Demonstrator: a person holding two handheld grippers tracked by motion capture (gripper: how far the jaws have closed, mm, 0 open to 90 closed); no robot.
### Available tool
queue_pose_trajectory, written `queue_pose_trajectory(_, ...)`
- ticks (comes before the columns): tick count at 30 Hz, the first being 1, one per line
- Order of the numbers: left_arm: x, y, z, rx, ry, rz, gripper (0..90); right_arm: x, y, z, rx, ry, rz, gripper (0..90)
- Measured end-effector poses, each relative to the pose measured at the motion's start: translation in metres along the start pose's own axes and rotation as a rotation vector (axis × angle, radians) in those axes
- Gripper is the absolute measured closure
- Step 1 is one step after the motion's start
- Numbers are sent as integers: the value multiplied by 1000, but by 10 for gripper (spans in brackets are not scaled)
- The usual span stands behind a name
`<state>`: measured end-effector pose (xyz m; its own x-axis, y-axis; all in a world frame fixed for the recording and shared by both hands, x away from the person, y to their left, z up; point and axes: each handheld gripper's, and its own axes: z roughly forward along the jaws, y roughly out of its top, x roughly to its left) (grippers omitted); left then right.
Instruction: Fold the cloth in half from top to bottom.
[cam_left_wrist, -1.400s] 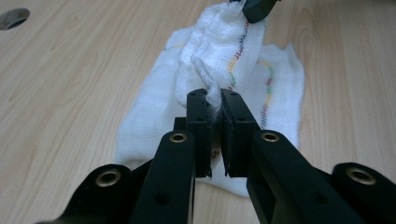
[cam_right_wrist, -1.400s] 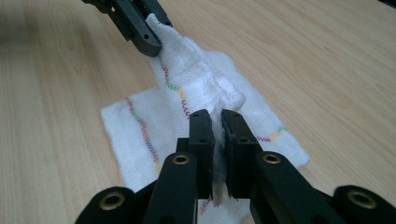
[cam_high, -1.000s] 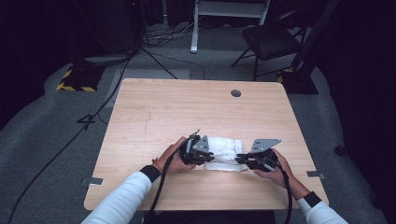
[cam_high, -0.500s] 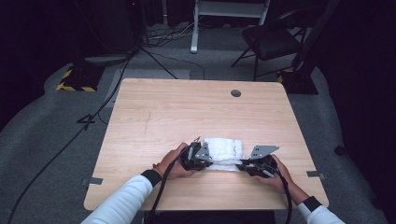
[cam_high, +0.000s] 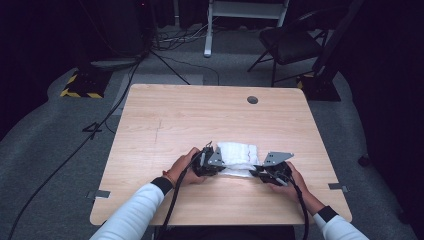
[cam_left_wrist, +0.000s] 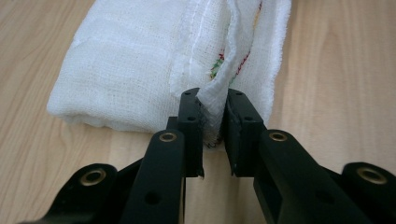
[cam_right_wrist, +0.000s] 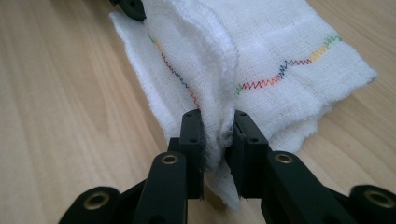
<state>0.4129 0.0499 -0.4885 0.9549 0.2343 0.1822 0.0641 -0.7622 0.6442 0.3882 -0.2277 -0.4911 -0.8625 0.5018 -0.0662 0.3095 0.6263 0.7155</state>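
Note:
A folded white gauze cloth (cam_high: 239, 154) with a rainbow zigzag stitch lies on the wooden table (cam_high: 200, 115) near its front edge. My left gripper (cam_high: 221, 169) is at the cloth's left end and my right gripper (cam_high: 253, 173) at its right end, each held in a hand. In the left gripper view, the left gripper (cam_left_wrist: 215, 116) pinches a raised hem of the cloth (cam_left_wrist: 130, 60) between its pads. In the right gripper view, the right gripper (cam_right_wrist: 218, 133) is shut on a lifted fold of the cloth (cam_right_wrist: 289, 56), whose lower layers lie flat.
A round cable hole (cam_high: 252, 100) sits in the table's far right part. Beyond the table stand a black chair (cam_high: 290, 45) and a white stand (cam_high: 245, 15), with cables on the floor. Each gripper's cable trails off the table's front edge.
The right gripper sits very slightly nearer the table's front edge than a second ago. The cloth and the left gripper look unchanged.

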Motion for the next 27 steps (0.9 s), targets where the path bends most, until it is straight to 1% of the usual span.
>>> queue_pose_trajectory(2, 7, -2, 1, -1, 4, -16, 780, -6, 4, 5, 2, -4, 9, 766)
queue_pose_trajectory(4, 13, -5, 2, -12, 26, -32, 779, -12, 9, 10, 0, -7, 22, 766)
queue_pose_trajectory(7, 25, -7, 2, -11, 19, -73, 780, -23, 15, 19, -9, -12, 48, 768)
queue_pose_trajectory(8, 29, -7, 3, -12, 32, -78, 781, -26, 18, 22, -8, -14, 51, 769)
queue_pose_trajectory(9, 32, -8, 3, -11, 36, -76, 781, -29, 21, 25, -5, -15, 53, 770)
queue_pose_trajectory(10, 35, -8, 3, -7, 35, -92, 781, -31, 23, 27, -3, -21, 52, 770)
queue_pose_trajectory(12, 42, -10, 4, -13, 36, -111, 781, -35, 27, 31, 1, -29, 47, 771)
queue_pose_trajectory(14, 47, -12, 4, -17, 43, -110, 781, -39, 30, 35, 1, -27, 41, 770)
queue_pose_trajectory(15, 48, -12, 4, -15, 43, -119, 781, -41, 31, 37, -3, -26, 46, 771)
queue_pose_trajectory(17, 52, -12, 4, -9, 47, -124, 781, -44, 33, 39, -7, -28, 55, 771)
queue_pose_trajectory(19, 54, -13, 4, -13, 36, -141, 779, -45, 35, 41, -2, -32, 51, 770)
queue_pose_trajectory(21, 55, -13, 4, -13, 32, -148, 774, -44, 35, 41, -2, -34, 53, 765)
queue_pose_trajectory(22, 55, -12, 3, -11, 28, -160, 766, -44, 34, 40, -4, -35, 59, 762)
queue_pose_trajectory(23, 55, -11, 3, -11, 26, -172, 749, -44, 35, 40, -1, -38, 56, 754)
queue_pose_trajectory(24, 54, -10, 2, -2, 30, -181, 744, -44, 36, 40, 5, -44, 43, 737)
queue_pose_trajectory(26, 52, -7, 0, 11, 42, -181, 741, -42, 37, 39, 17, -57, 28, 722)
queue_pose_trajectory(27, 52, -6, -1, 8, 45, -178, 722, -42, 38, 38, 20, -63, 25, 715)
